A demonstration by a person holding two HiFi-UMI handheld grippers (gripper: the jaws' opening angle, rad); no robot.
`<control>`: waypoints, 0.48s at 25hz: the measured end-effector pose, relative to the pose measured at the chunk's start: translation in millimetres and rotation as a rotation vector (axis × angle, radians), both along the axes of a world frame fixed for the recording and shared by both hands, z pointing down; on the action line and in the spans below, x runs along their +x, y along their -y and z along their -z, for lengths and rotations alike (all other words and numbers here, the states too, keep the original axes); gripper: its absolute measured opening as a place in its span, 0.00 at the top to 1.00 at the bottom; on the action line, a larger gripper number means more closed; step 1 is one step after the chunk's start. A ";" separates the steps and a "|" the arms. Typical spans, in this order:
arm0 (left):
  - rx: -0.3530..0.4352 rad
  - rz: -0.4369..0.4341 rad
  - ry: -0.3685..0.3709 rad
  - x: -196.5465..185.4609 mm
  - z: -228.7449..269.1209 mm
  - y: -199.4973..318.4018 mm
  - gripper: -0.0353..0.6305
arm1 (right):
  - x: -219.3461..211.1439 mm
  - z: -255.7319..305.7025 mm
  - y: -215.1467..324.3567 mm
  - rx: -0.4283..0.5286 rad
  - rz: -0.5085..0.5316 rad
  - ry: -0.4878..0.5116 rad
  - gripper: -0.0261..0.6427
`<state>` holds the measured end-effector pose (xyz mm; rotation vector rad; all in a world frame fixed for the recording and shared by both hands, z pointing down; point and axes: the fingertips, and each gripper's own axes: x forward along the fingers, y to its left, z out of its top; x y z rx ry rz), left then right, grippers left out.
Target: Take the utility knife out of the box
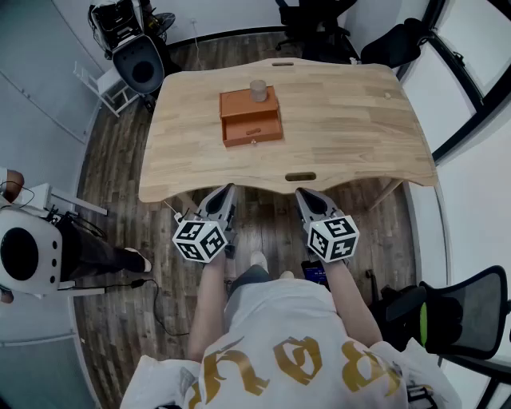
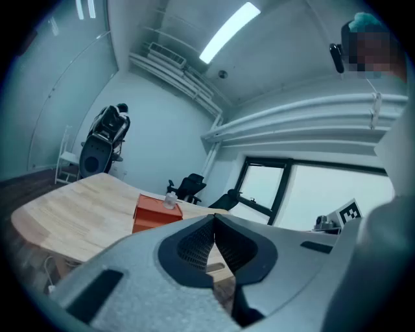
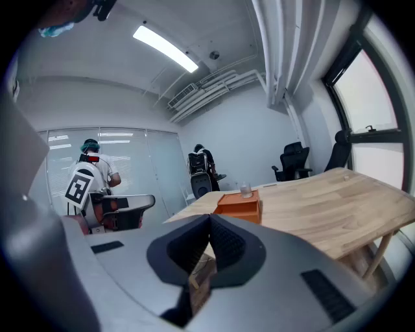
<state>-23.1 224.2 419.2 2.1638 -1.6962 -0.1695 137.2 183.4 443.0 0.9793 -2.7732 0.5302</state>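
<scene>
An orange box (image 1: 251, 117) with a front drawer stands on the wooden table (image 1: 343, 120), its drawer closed. A small clear cup (image 1: 258, 89) sits on its top. The utility knife is not visible. My left gripper (image 1: 226, 193) and right gripper (image 1: 304, 196) hang side by side below the table's near edge, well short of the box. Both are shut with nothing between the jaws. The box also shows in the left gripper view (image 2: 155, 213) and in the right gripper view (image 3: 239, 205), far ahead of the jaws.
Black office chairs (image 1: 319, 24) stand behind the table. Another chair (image 1: 455, 315) is at my right. White equipment (image 1: 32, 252) and a seated person's leg (image 1: 100, 252) are at the left. A second person (image 3: 94, 172) stands in the right gripper view.
</scene>
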 end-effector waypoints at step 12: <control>-0.020 -0.030 0.085 12.7 0.2 -14.8 0.93 | -3.0 -8.1 -14.9 -0.042 0.034 0.011 0.94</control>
